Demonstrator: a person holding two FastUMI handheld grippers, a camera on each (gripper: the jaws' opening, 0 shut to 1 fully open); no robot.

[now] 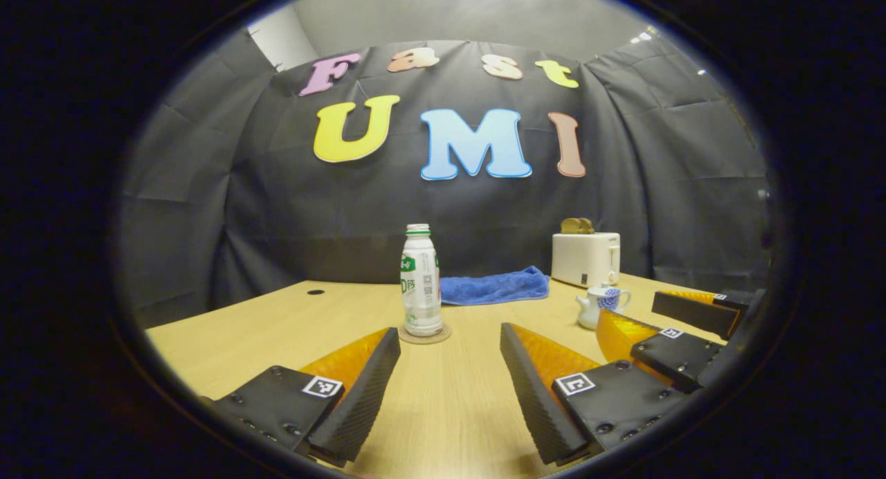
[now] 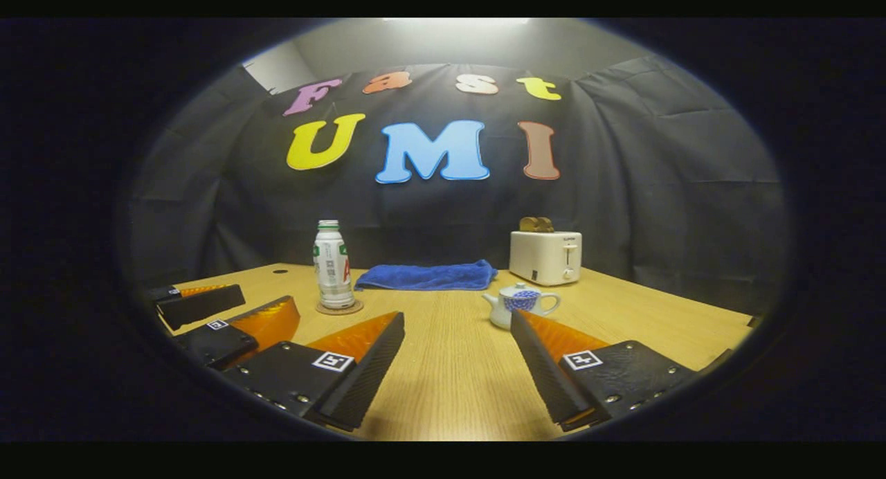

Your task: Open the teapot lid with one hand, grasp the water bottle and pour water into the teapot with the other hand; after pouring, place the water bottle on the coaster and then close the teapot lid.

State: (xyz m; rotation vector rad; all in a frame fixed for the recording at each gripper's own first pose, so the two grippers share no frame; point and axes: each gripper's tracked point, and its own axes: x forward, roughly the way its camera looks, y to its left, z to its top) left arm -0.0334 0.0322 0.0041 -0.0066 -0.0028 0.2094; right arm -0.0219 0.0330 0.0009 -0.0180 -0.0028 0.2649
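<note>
A white water bottle (image 1: 422, 282) with a green label stands upright on a round coaster (image 1: 424, 336) mid-table. Its cap is on. My left gripper (image 1: 450, 335) is open just short of the bottle, with nothing between its fingers. A small white and blue teapot (image 1: 601, 304) sits to the right with its lid on. In the right gripper view, the teapot (image 2: 516, 304) is just beyond my open right gripper (image 2: 457, 320). The bottle (image 2: 333, 275) and coaster (image 2: 339, 308) lie to its left. The left gripper (image 2: 268, 301) shows at the left edge, and the right gripper (image 1: 633, 313) shows beside the teapot.
A white toaster (image 1: 585, 257) with toast in it stands at the back right against the wall. A folded blue towel (image 1: 493, 286) lies behind the bottle and teapot. The wooden table (image 1: 277, 327) has a small hole (image 1: 315, 292) at the back left.
</note>
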